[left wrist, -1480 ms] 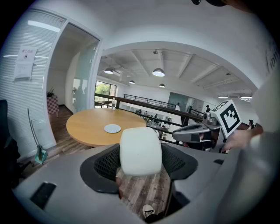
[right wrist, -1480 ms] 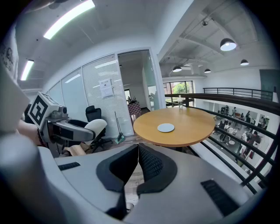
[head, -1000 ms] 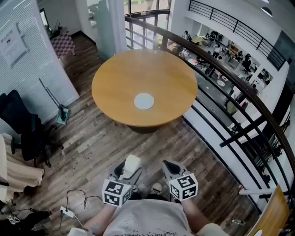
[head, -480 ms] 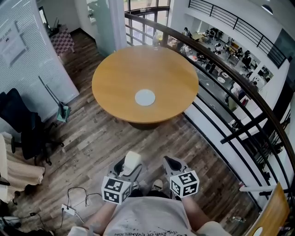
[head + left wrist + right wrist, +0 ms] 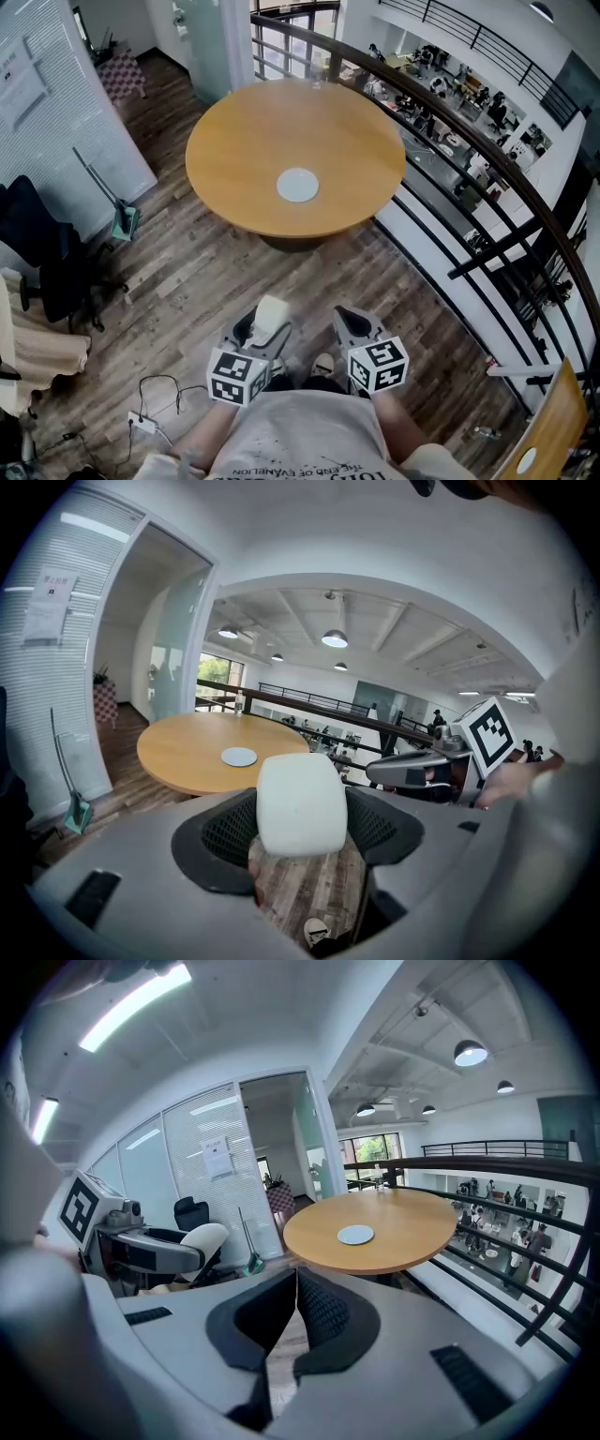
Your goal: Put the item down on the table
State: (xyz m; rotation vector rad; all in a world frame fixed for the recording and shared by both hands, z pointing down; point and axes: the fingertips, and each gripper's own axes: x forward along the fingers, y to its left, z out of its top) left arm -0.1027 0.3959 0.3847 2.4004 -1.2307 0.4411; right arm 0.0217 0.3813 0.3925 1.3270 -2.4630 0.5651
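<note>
There are two grippers, the left gripper (image 5: 266, 324) and the right gripper (image 5: 346, 318), and one white rounded block (image 5: 270, 312), which sits between the left one's jaws. One round wooden table (image 5: 244, 159) carries one white disc (image 5: 297, 185). To the left on the plank floor stand one black office chair (image 5: 42, 258) and one long-handled dustpan (image 5: 124, 228).

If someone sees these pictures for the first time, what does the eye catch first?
The round orange-brown wooden table stands ahead, with a small white disc at its centre, beside the dark balcony railing. Near the person, the left gripper clamps a white rounded block; the right gripper is shut and empty.
</note>
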